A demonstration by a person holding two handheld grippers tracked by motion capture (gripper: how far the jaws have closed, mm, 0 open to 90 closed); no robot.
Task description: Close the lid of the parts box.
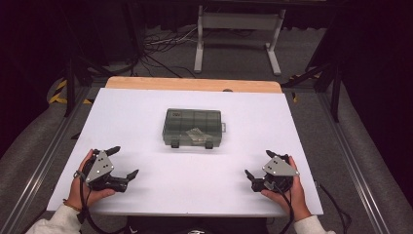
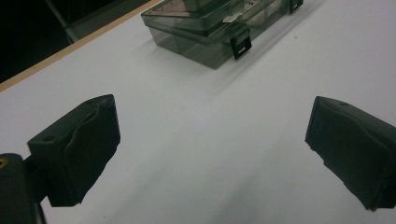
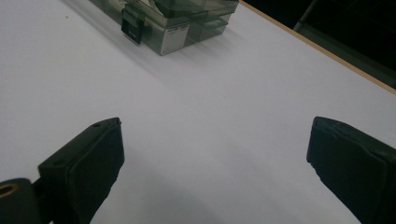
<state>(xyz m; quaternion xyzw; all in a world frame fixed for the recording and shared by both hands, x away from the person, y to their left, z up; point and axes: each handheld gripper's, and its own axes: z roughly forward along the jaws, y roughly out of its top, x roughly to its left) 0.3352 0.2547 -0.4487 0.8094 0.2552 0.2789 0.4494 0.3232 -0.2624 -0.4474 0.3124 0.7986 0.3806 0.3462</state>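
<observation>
Label on box (image 3: 175, 42) end visible from right tongs (image 3: 215, 168); both tongs agape, empty.

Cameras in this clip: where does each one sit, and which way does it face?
High view: above the person's side, facing forward and down on the white table; left gripper, right gripper, both hands show.
Left gripper view: on the left gripper, facing the smoky plastic box between open fingers.
Right gripper view: same, from the other side, toward the box's latch.
All share the box.
</observation>
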